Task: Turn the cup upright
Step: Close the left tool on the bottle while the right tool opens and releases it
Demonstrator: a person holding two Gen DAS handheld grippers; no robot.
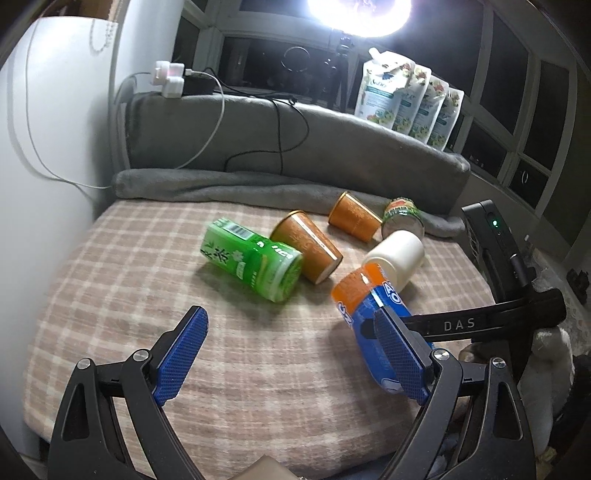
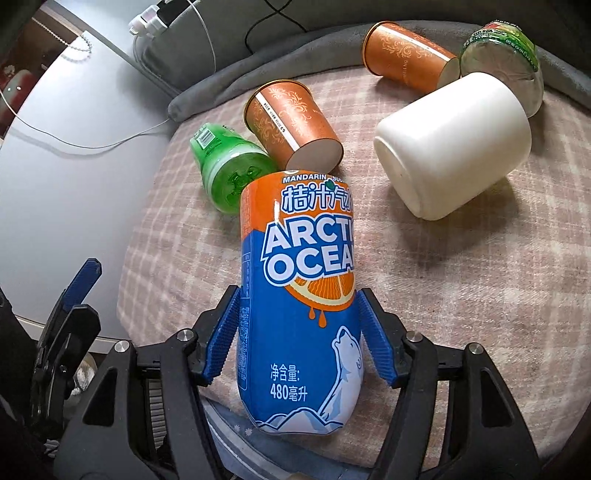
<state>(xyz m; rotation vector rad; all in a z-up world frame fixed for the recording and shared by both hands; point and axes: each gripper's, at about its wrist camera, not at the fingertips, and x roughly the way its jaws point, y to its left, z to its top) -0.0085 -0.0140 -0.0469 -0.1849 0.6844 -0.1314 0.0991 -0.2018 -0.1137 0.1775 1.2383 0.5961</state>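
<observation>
My right gripper [image 2: 299,306] is shut on an orange-and-blue Arctic Ocean cup [image 2: 299,280], its blue pads on both sides of the lower half. The cup is tilted, its far end near the green cup. It also shows in the left wrist view [image 1: 369,299], behind the right pad of my left gripper [image 1: 291,334], which is open and empty above the checked blanket. A green cup [image 1: 251,260], two orange paper cups [image 1: 306,245] [image 1: 354,218], a white cup [image 1: 397,258] and a clear green-labelled cup [image 1: 402,218] lie on their sides.
The checked blanket [image 1: 147,295] covers a padded surface. A grey rolled blanket [image 1: 258,184] and cushion border the back. Cables and a white charger [image 1: 168,77] lie at the back left. Several refill pouches [image 1: 406,99] stand on the ledge under a bright lamp [image 1: 358,14].
</observation>
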